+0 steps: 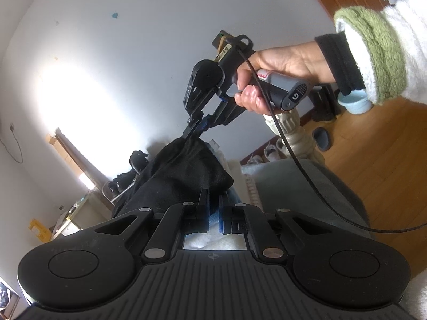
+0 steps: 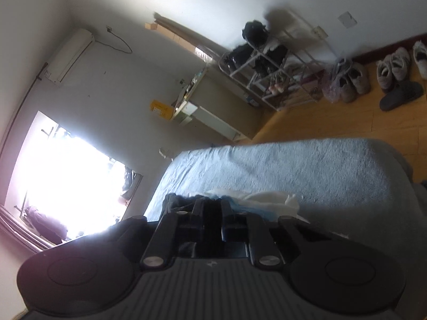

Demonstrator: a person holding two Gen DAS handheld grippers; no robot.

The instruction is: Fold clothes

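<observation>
From my left gripper (image 1: 213,200) the jaws pinch the near edge of the black garment (image 1: 184,173), which stretches up toward twelve o'clock. There my right gripper (image 1: 196,129) clamps its far corner, lifted above the blue bed (image 2: 293,165).

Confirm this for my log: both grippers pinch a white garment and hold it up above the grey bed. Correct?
Not quite: the garment is black, not white, as the left wrist view shows. The right gripper and left gripper do pinch it above the grey bed.
</observation>
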